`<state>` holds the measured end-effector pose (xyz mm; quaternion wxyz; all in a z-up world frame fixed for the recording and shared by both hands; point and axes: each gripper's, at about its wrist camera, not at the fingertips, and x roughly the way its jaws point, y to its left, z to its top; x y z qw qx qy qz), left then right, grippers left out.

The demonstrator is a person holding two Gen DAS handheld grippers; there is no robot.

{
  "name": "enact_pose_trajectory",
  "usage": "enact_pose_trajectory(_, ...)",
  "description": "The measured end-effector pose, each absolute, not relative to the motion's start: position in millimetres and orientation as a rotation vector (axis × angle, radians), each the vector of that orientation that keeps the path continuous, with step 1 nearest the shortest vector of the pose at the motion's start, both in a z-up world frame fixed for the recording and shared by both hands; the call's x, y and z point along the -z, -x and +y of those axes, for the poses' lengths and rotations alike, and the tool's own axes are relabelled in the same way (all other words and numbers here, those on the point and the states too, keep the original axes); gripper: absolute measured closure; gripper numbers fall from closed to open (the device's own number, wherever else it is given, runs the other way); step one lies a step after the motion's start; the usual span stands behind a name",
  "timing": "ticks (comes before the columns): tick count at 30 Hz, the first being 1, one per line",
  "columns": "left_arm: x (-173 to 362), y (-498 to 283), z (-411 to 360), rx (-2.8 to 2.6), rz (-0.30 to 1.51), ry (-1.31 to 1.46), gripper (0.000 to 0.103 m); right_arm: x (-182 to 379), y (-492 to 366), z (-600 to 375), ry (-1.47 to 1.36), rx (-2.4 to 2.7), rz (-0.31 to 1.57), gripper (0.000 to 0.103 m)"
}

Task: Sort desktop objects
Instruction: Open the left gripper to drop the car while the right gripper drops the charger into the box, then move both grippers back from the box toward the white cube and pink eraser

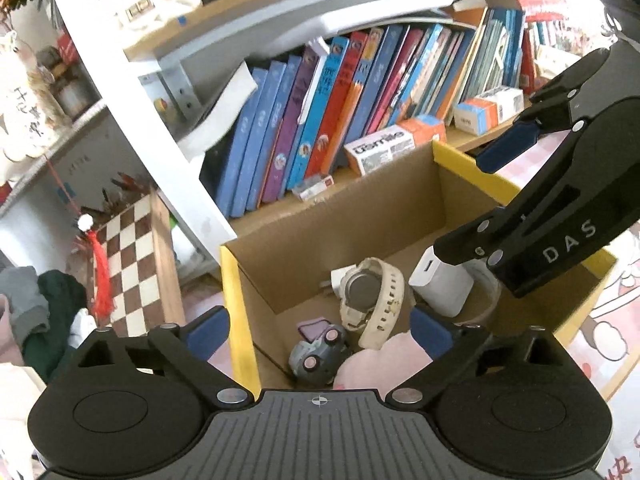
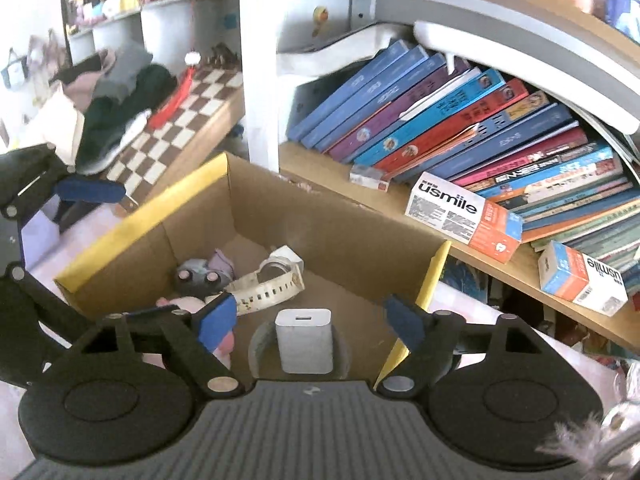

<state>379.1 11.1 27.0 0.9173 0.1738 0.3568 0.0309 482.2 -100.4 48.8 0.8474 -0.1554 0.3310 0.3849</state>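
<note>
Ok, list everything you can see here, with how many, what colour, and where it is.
Cardboard box: one, brown with yellow rim, on the desk.
Watch: one, cream, in the box.
Charger: one, white, in the box.
Toy car: one, grey, in the box beside the watch.
Books: many, mostly blue and red, leaning on the shelf.
Toothpaste boxes: two, white and orange, on the shelf.
Chessboard: one, brown and white, left of the box.
Left gripper: open, empty.
Right gripper: open, empty.

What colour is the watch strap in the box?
The watch strap is cream-white, a bit grubby. The left wrist view shows it best.
</note>
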Motion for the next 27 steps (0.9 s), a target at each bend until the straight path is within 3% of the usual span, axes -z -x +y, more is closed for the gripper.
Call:
enact_pose_trajectory(6, -20.8, -380.3, 20.5, -0.055, 0.859, -0.305, 0.0, -55.6, -469.9, -109.4, 0.304, -0.803, 0.697, 0.019)
enact_pose_trajectory(27, -52.7, -354.7, 54.9, -0.129, 0.7, -0.063, 0.0, -62.2, -423.1, -143.1, 0.224, -0.706, 0.71, 0.018)
